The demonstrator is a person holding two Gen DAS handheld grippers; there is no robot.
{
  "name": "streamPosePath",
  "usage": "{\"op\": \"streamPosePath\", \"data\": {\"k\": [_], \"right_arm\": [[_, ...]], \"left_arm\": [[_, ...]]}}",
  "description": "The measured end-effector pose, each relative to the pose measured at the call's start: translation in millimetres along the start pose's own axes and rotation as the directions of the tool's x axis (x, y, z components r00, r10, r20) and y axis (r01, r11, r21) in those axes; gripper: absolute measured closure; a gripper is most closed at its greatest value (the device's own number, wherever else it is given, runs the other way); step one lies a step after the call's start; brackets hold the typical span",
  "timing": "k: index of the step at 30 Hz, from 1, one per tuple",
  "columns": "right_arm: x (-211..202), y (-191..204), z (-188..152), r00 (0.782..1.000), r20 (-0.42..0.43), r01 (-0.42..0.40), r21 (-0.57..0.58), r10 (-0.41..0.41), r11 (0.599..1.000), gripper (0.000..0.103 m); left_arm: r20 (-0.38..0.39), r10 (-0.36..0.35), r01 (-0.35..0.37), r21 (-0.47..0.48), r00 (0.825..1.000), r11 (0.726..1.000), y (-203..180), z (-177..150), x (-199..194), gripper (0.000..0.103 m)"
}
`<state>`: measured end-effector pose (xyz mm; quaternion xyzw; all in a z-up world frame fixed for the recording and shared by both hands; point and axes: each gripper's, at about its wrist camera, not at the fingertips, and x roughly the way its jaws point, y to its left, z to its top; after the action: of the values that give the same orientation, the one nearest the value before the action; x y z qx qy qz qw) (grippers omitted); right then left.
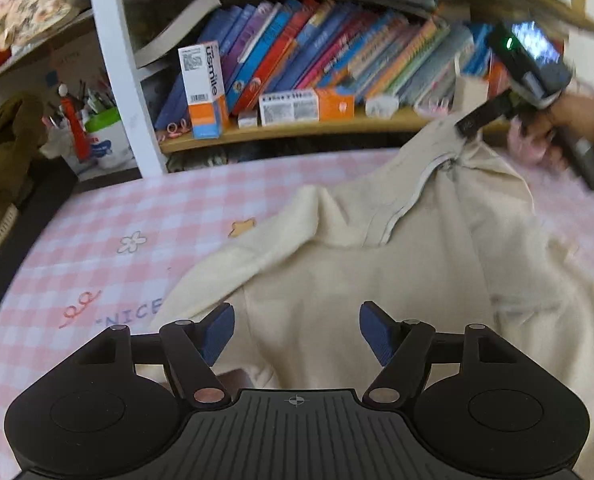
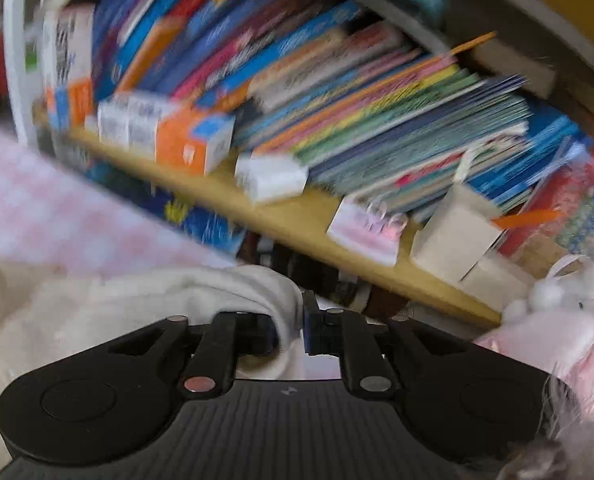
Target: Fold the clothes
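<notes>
An upright white and orange box (image 1: 203, 90) on the far shelf (image 1: 297, 130) carries the brand "usmile" running lengthwise down its face, with a QR code above it and a barcode below. To its right, a second box (image 1: 306, 105) lying flat shows the same "usmile" lettering, blurred, over more barcodes. Near the left, the pink checked sheet (image 1: 97, 248) bears the printed letters "NICE" in blue. The book spines have lettering too blurred to read, in both views.
</notes>
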<state>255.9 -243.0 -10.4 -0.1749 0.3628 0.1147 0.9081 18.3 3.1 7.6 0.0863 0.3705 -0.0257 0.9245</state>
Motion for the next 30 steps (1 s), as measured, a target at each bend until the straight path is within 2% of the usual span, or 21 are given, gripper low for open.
{"op": "streamPosePath", "data": {"k": [2, 3, 4, 7, 12, 15, 16, 17, 18, 19, 20, 21, 22, 23, 24, 25, 27, 30], "right_arm": [[-10.2, 0.7, -11.9, 1.0, 0.003, 0.002, -0.009, -0.002, 1.0, 0.074], [-20.2, -1.2, -19.8, 1.0, 0.018, -0.01, 0.002, 0.01, 1.0, 0.065], [-30.6, -3.5, -27.8, 0.999, 0.033, -0.024, 0.014, 0.024, 1.0, 0.059], [-63.3, -8.0, -54.6, 0.994, 0.047, -0.103, 0.078, 0.099, 0.992, 0.057], [-104.8, 9.7, -91.6, 0.975, 0.005, -0.221, 0.187, 0.224, 0.957, 0.054], [-122.2, 28.2, -108.8, 0.973, -0.028, -0.214, 0.274, 0.23, 0.938, 0.041], [-126.1, 34.0, -114.0, 0.976, -0.046, -0.189, 0.307, 0.213, 0.933, 0.04], [-129.6, 39.6, -119.4, 0.978, -0.065, -0.163, 0.341, 0.196, 0.926, 0.039], [-130.9, 43.9, -124.4, 0.978, -0.082, -0.148, 0.379, 0.193, 0.913, 0.039], [-131.4, 47.7, -129.3, 0.976, -0.097, -0.138, 0.418, 0.195, 0.898, 0.039], [-131.2, 50.8, -133.9, 0.974, -0.109, -0.127, 0.462, 0.198, 0.878, 0.04], [-130.8, 52.4, -137.3, 0.972, -0.112, -0.123, 0.503, 0.205, 0.856, 0.041], [-130.4, 53.4, -140.1, 0.97, -0.112, -0.122, 0.54, 0.214, 0.833, 0.05], [-130.2, 53.8, -141.7, 0.967, -0.102, -0.134, 0.573, 0.233, 0.808, 0.072], [-130.1, 53.9, -142.8, 0.963, -0.087, -0.152, 0.603, 0.254, 0.783, 0.079], [-133.2, 52.1, -140.5, 0.968, -0.079, -0.141, 0.608, 0.236, 0.781, 0.094], [-141.9, 47.1, -133.4, 0.983, -0.067, -0.097, 0.598, 0.17, 0.795, 0.097], [-154.6, 37.2, -123.7, 0.996, -0.053, -0.025, 0.577, 0.067, 0.816, 0.098]], "left_arm": [[0.004, 0.061, -0.061, 0.033, 0.998, 0.998, 3.9, -3.2, 1.6, 0.032], [0.007, 0.08, -0.08, 0.035, 0.997, 0.996, 8.1, -3.2, 1.8, 0.032], [0.007, 0.09, -0.09, 0.023, 0.996, 0.996, 14.6, -1.5, 3.4, 0.032], [-0.005, 0.098, -0.098, -0.004, 0.995, 0.995, 33.1, 5.9, 14.7, 0.032], [-0.007, 0.073, -0.073, 0.066, 0.997, 0.995, 44.8, 14.0, 44.9, 0.032], [-0.022, 0.022, -0.02, 0.097, 1.0, 0.995, 49.6, 15.5, 61.8, 0.033], [-0.025, 0.006, -0.004, 0.102, 1.0, 0.995, 51.8, 15.3, 65.9, 0.039], [-0.029, -0.009, 0.012, 0.107, 1.0, 0.994, 54.1, 15.1, 69.8, 0.058], [-0.039, -0.028, 0.032, 0.096, 0.999, 0.995, 58.2, 14.9, 73.0, 0.072], [-0.055, -0.047, 0.051, 0.068, 0.997, 0.996, 64.9, 15.1, 76.2, 0.095], [-0.05, -0.063, 0.065, 0.041, 0.997, 0.997, 73.6, 17.1, 76.9, 0.1], [-0.041, -0.078, 0.078, 0.014, 0.996, 0.997, 82.8, 19.3, 77.1, 0.101], [-0.032, -0.092, 0.092, -0.012, 0.995, 0.996, 91.9, 21.6, 77.3, 0.101], [-0.019, -0.093, 0.092, -0.034, 0.995, 0.995, 103.0, 26.4, 78.0, 0.101], [-0.005, -0.09, 0.09, -0.055, 0.996, 0.994, 114.4, 31.8, 78.8, 0.101], [0.007, -0.084, 0.084, -0.086, 0.996, 0.993, 129.5, 39.3, 81.5, 0.102], [0.025, -0.062, 0.065, -0.133, 0.998, 0.989, 156.4, 54.8, 90.5, 0.102], [0.034, 0.0, 0.004, -0.124, 0.999, 0.992, 182.6, 78.6, 109.4, 0.103]]}}
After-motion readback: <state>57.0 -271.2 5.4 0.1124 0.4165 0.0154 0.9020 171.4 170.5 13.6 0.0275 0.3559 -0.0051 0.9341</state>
